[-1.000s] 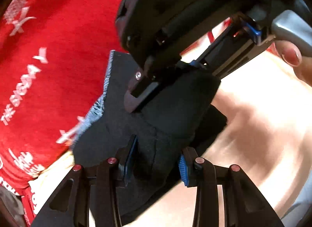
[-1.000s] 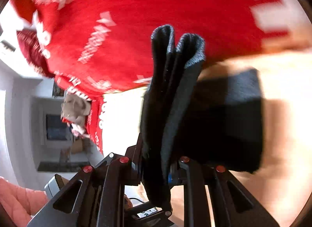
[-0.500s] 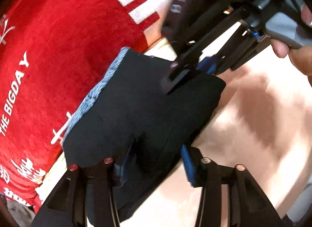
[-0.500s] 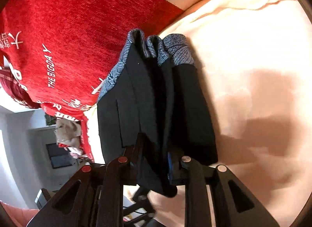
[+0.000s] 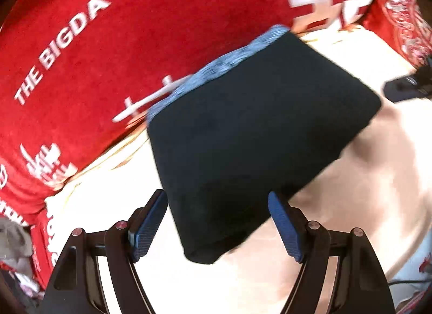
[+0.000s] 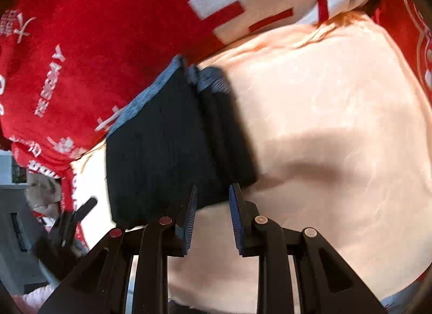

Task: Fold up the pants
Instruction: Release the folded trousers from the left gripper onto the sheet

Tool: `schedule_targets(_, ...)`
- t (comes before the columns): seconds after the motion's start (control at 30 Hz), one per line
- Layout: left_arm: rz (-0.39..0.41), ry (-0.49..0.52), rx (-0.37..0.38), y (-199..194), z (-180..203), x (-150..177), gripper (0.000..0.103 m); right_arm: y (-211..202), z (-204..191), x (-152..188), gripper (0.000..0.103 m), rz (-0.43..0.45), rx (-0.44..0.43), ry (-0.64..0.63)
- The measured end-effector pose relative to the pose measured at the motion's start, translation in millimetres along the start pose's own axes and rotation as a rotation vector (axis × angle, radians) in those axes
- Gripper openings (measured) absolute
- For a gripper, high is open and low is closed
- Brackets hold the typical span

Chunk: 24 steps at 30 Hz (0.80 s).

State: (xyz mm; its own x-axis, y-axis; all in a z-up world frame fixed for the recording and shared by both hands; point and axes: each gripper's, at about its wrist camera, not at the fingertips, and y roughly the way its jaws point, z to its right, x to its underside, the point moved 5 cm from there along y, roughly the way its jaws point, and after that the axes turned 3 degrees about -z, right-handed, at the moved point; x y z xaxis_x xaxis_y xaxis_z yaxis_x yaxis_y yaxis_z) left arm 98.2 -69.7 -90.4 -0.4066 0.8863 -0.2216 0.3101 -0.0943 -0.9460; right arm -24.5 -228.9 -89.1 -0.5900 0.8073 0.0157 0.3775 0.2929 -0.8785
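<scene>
Pants (image 5: 256,146) lie folded in a compact stack on the peach sheet (image 5: 364,206), beside the red blanket (image 5: 135,44). Left gripper (image 5: 216,230) and right gripper (image 6: 212,219) jaws are opening, holding nothing. Folding appears complete.

Motion blurs the folded pants (image 5: 259,135); their lower layers are hidden.

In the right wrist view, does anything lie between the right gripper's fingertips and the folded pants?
No. In the right wrist view the opening right gripper has only bare peach sheet before the folded pants.
</scene>
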Motion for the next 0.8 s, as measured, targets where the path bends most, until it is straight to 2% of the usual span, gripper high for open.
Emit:
schedule_targets(0.07, -0.033, -0.050, 0.050, 3.2, -9.4, 5.1, 0.078, 4.7, -13.5, 10.8, 0.027, 0.001, 0.021, -0.017)
schedule_targets(0.2, -0.115, -0.121, 0.100, 15.9, -22.6, 16.4, 0.078, 6.3, -40.0, 21.5, 0.027, 0.049, 0.095, -0.104)
schedule_targets(0.33, -0.172, -0.184, 0.143, 25.5, -35.2, 28.1, 0.078, 34.6, -51.7, 15.3, 0.027, 0.013, 0.076, -0.069)
schedule_targets(0.4, -0.194, -0.215, 0.161, 27.5, -41.4, 35.1, 0.078, 49.7, -47.7, 13.5, 0.027, -0.016, 0.123, -0.045)
schedule_targets(0.47, -0.206, -0.236, 0.176, 28.1, -47.2, 40.3, 0.078, 58.2, -42.0, 15.0, 0.027, -0.028, 0.151, -0.020)
schedule_targets(0.6, -0.223, -0.254, 0.182, 31.9, -57.4, 50.4, 0.078, 57.7, -39.7, 24.5, 0.027, -0.031, 0.137, 0.014)
schedule_targets(0.7, -0.228, -0.267, 0.196, 32.6, -64.2, 55.0, 0.078, 62.5, -36.7, 32.7, 0.027, -0.057, 0.188, 0.023)
schedule_targets(0.8, -0.220, -0.269, 0.198, 31.2, -71.6, 58.7, 0.078, 61.1, -37.8, 38.2, 0.027, -0.055, 0.199, 0.036)
